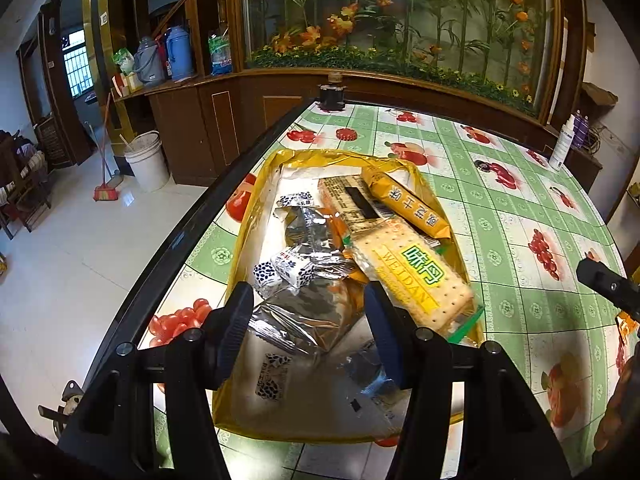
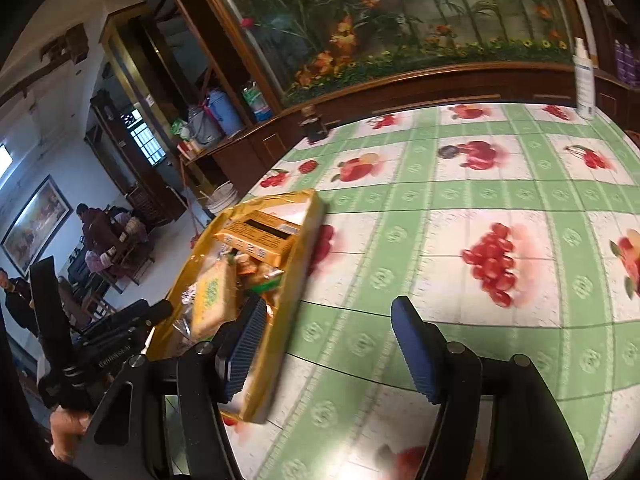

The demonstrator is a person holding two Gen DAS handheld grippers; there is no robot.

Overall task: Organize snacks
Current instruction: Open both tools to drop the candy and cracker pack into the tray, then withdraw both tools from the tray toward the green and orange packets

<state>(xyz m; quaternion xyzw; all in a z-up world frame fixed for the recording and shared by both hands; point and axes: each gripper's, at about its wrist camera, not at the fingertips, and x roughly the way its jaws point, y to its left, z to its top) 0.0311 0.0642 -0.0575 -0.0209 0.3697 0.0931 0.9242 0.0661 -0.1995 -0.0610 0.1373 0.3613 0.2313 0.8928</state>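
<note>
A yellow tray [image 1: 256, 184] lies on the fruit-print tablecloth and holds several snack packs: a cracker pack [image 1: 416, 272] with green lettering, an orange wafer bar [image 1: 404, 200], a flat beige box [image 1: 348, 204], silver foil packs [image 1: 308, 312] and small white candies [image 1: 288, 268]. My left gripper [image 1: 308, 328] hovers open over the tray's near end, fingers either side of the silver packs, holding nothing. My right gripper [image 2: 332, 344] is open and empty over the bare cloth, its left finger [image 2: 244, 348] at the right rim of the tray [image 2: 308, 240]. The cracker pack [image 2: 212, 300] shows there too.
The table [image 1: 500, 216] has a dark left edge with open floor beyond. A dark jar [image 1: 331, 94] and red cap [image 1: 345, 134] stand at the far left corner, a white spray bottle [image 2: 584, 76] at the far right. A wooden cabinet runs behind.
</note>
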